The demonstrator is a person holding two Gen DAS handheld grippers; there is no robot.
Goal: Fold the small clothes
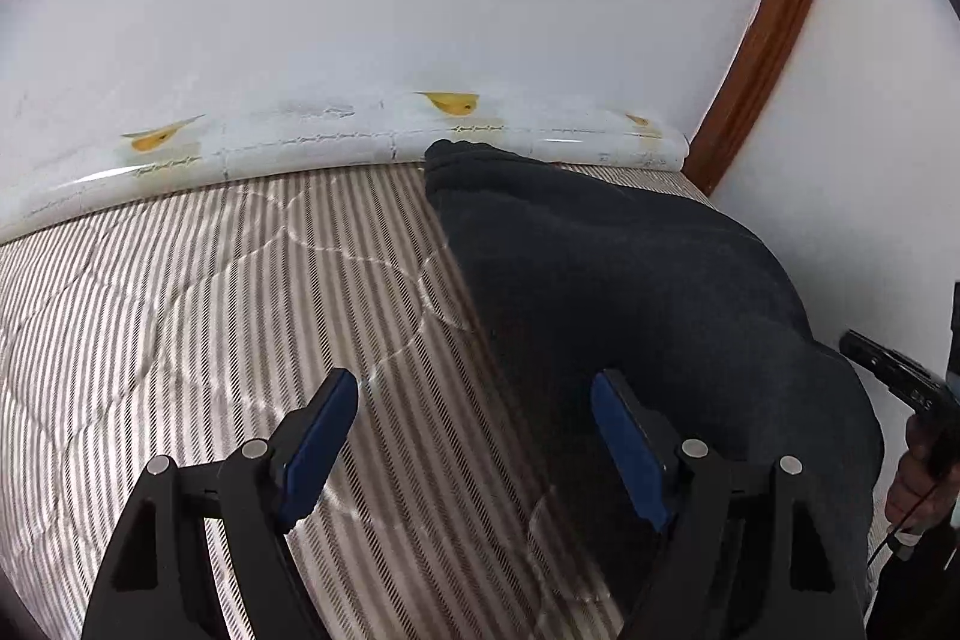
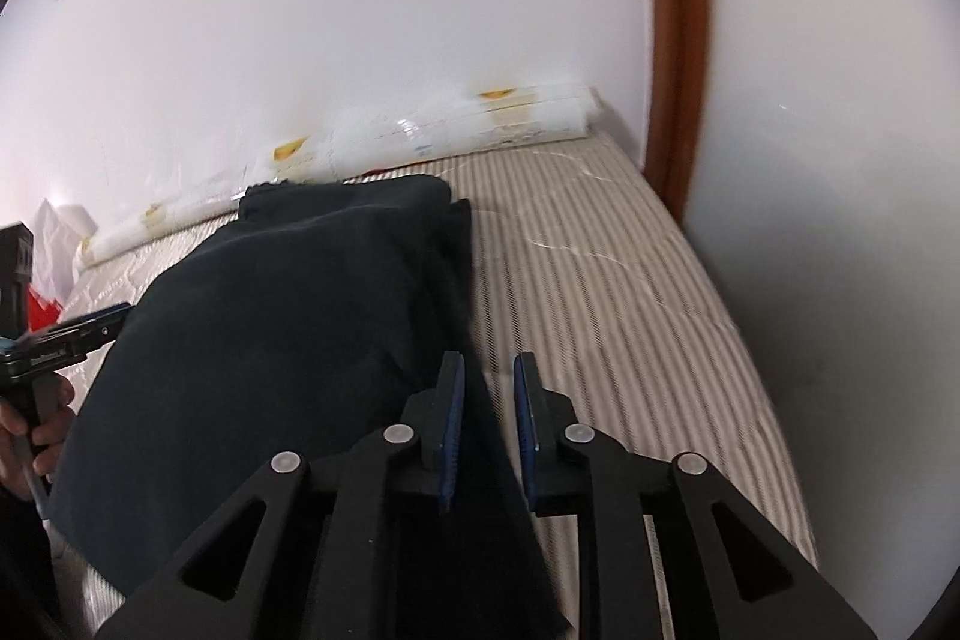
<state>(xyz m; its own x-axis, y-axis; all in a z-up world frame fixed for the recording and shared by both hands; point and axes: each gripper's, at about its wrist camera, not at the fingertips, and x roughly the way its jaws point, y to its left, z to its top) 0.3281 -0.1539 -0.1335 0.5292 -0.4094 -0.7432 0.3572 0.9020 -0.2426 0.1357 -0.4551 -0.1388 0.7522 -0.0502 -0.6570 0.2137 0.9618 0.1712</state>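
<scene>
Garment [image 1: 630, 280] lies part-folded on your mattress [image 1: 210, 310]; left gripper [image 1: 474, 436] gapes empty, right gripper [image 2: 487, 418] loosely straddles its near edge, folds remaining.

left wrist: steep, close | right wrist: likewise | shared: dark garment [image 1: 630, 280], mattress [image 1: 210, 310]

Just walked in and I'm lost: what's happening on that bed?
A person with a handheld gripper in each hand is folding a dark garment on a striped mattress. The right gripper stands at the garment's right edge, narrowly open, with a flap of the fabric between its fingers. The left gripper is wide open over the garment's left edge, holding nothing.
</scene>
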